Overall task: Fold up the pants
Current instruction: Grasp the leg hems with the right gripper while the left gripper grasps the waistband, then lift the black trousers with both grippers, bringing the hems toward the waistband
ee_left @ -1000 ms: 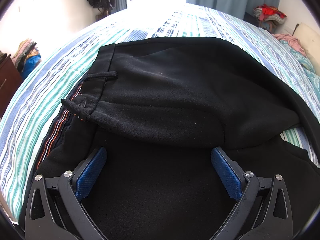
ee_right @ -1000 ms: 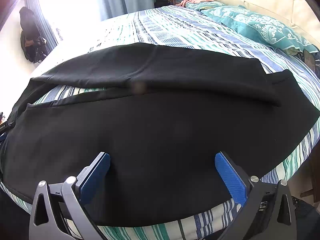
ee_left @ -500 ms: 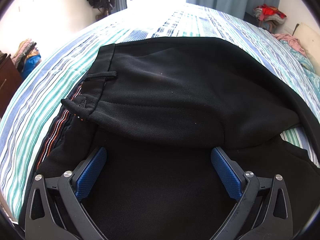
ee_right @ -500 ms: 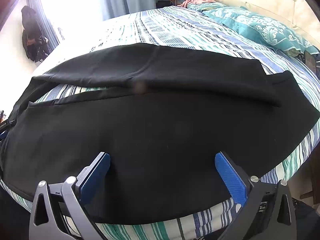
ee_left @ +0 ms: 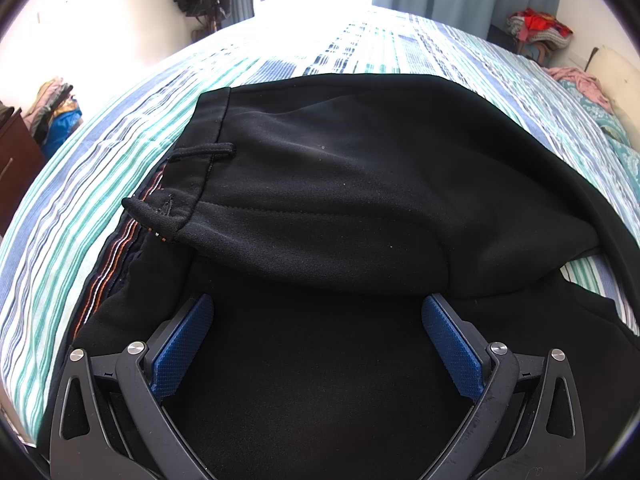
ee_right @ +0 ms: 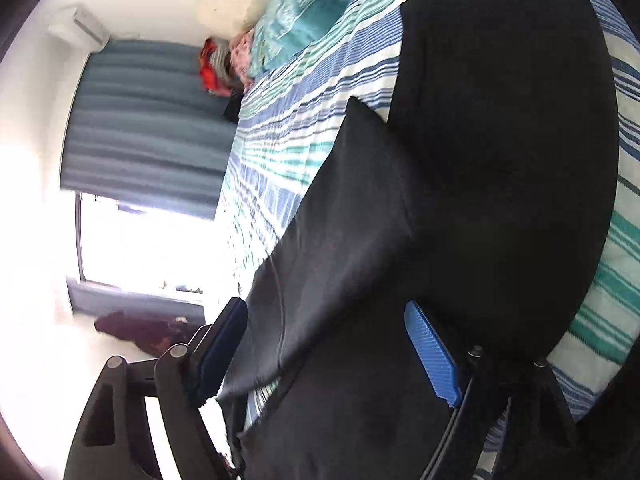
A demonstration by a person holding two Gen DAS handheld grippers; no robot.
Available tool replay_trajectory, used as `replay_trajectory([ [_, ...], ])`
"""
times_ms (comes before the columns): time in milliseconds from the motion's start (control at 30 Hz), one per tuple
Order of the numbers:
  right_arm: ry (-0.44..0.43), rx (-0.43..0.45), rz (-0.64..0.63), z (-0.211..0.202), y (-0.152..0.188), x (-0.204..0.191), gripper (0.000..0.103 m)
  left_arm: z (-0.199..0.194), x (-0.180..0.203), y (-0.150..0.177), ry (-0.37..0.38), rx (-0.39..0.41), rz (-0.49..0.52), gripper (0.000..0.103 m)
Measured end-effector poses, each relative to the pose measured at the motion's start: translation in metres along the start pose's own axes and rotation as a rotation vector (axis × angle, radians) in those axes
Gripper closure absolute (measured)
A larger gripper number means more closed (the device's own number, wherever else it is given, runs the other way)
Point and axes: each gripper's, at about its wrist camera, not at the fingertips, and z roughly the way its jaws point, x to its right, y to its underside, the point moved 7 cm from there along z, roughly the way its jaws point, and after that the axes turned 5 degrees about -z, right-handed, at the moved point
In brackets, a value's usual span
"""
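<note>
Black pants [ee_left: 340,184] lie spread on a striped bed [ee_left: 80,208]. The waistband with a belt loop [ee_left: 204,152] faces left in the left wrist view. My left gripper [ee_left: 316,320] is open and hovers over the near fabric below the fold of the upper leg, holding nothing. In the right wrist view the camera is rolled sideways. My right gripper [ee_right: 324,332] is open, with the two pant legs [ee_right: 500,200] running away between and beyond its blue pads [ee_right: 432,352]. Whether it touches the cloth I cannot tell.
A teal patterned pillow [ee_right: 304,4] and a pile of red and pink clothes [ee_right: 220,64] lie at the bed's head end. Blue curtains [ee_right: 140,120] and a bright window [ee_right: 140,248] are behind. A brown cabinet [ee_left: 16,152] stands left of the bed.
My right gripper has rolled sharply sideways and swung toward the leg ends, so its view is now tilted about ninety degrees. My left gripper and the pants have stayed still.
</note>
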Motion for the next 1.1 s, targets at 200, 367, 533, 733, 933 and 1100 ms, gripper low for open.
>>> replay_trajectory([
  [200,0.157,0.008,-0.001,0.019,-0.018,0.0,0.079,-0.003,0.0,0.003,-0.004,0.004,0.002,0.0],
  [367,0.277,0.027,-0.223,0.011,-0.026,-0.019,0.097,-0.006,0.002,0.001,-0.031,-0.123,0.016,0.001],
  [533,0.166,0.061,-0.497,-0.024,-0.029,-0.099,0.097,-0.052,0.018,-0.043,0.292,-0.148,-0.236,0.006],
  [733,0.06,0.079,-0.618,-0.057,-0.035,-0.157,0.097,-0.008,0.067,-0.119,0.442,-0.245,-0.379,0.006],
  [933,-0.009,0.07,-0.673,-0.085,-0.027,-0.185,0.097,0.055,0.084,-0.125,0.471,-0.371,-0.583,0.024],
  [1100,-0.072,0.055,-0.671,-0.114,-0.028,-0.183,0.097,0.05,0.084,-0.123,0.531,-0.357,-0.609,0.098],
])
